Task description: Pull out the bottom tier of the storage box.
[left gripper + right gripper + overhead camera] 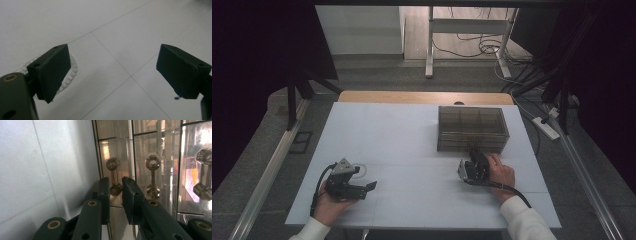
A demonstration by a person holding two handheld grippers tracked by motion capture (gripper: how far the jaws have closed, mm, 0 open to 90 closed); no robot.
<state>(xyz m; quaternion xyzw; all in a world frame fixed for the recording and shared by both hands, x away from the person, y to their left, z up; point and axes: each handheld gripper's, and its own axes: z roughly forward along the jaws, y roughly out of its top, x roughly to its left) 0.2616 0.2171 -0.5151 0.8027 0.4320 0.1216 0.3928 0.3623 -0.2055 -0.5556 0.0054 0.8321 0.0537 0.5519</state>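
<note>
Drawer box: clear plastic drawer box (472, 129) sits on the far right part of the white table (402, 150), front face toward the person.
Right gripper: right gripper (473, 159) is up against the box's front, held by the right hand (502, 172).
Jaws, right: nearly closed, standing either side of a small clear knob (115, 189) on a drawer front; whether they press it yet, I cannot tell.
Knob position: in the right gripper view the knob sits in the narrow gap at the jaw tips, with more knobs (153, 176) further along the box.
Likely step: looks like a pull on that drawer is coming, judging by the jaws lined up on the knob.
How to do it well: close squarely on the knob's neck, then draw straight back along the drawer's line; a sideways tug could slip off the smooth plastic or drag the whole box.
Risk: light box may slide on the table instead of the drawer opening.
Left gripper: left gripper (362, 189) lies low on the near left of the table in the left hand (329, 206), well apart from the box.
Jaws, left: wide apart, holding nothing.
Beads: a ring of clear beads (71, 72) lies on the table just beside and partly behind one left jaw.
</note>
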